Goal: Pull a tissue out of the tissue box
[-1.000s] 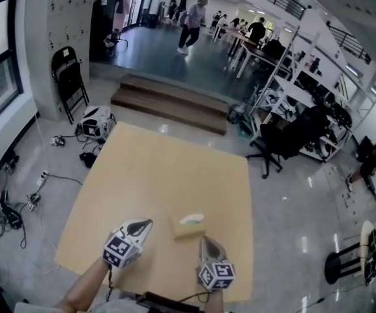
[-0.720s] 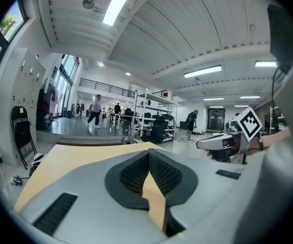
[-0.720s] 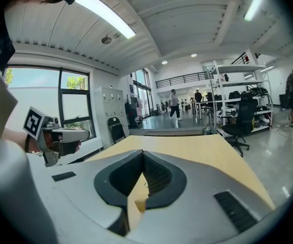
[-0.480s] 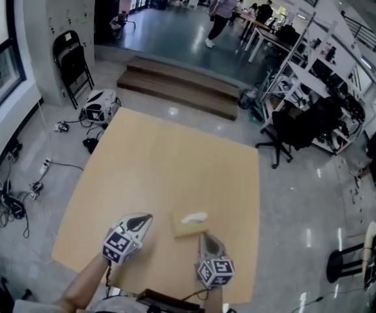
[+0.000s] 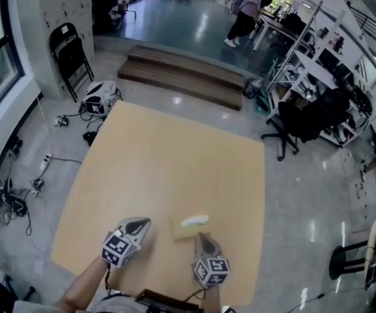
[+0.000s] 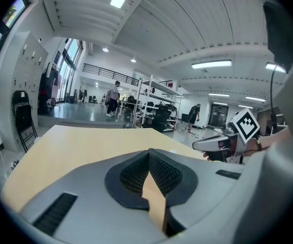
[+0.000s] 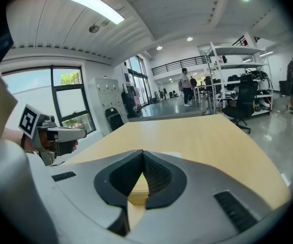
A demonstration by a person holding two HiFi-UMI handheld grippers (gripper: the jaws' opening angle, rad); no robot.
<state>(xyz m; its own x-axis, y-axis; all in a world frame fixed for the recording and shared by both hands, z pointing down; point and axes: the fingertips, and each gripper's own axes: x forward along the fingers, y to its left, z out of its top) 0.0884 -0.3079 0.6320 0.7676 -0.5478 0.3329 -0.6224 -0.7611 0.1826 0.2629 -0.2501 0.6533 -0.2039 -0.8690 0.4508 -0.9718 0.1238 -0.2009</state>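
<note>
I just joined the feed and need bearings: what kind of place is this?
Likely an open-plan lab or workshop office: metal shelving racks, a black office chair, and a large wooden table.

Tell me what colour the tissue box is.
The tissue box is tan, white tissue on top; best in the head view.
</note>
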